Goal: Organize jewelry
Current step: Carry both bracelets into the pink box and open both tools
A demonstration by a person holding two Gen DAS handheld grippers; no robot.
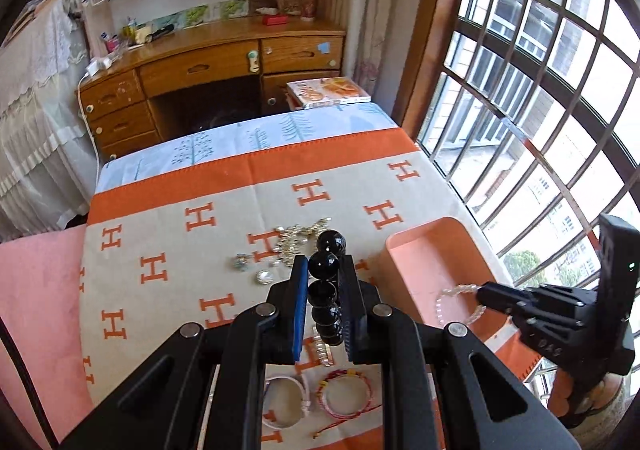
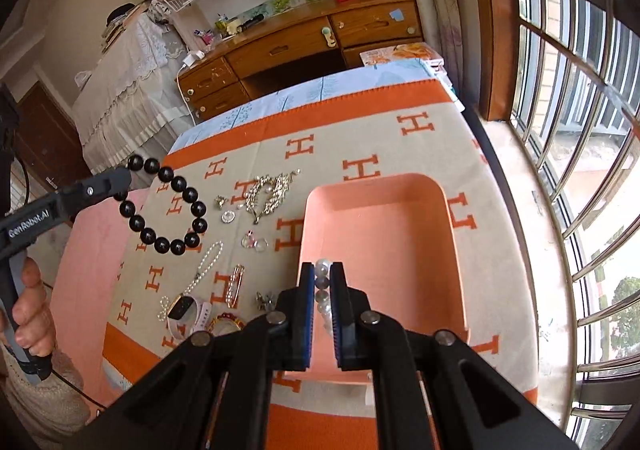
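- Left wrist view: our left gripper (image 1: 323, 282) is clamped on the black bead bracelet (image 1: 329, 262), lifted above the patterned cloth (image 1: 168, 209). The pink tray (image 1: 424, 250) lies to the right, so we should carry the bracelet across high, clear of the gold chains (image 1: 298, 240).
- Right wrist view: our right gripper (image 2: 323, 286) pinches the clear bead bracelet (image 2: 322, 282) over the tray's near end. We should lower it close to the floor before letting go, leaving the far end for the black beads (image 2: 168, 205).

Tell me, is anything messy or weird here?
The gold chain jewelry lies in a tangled heap on the blanket. The peach tray looks empty, though the right gripper hides its near end.
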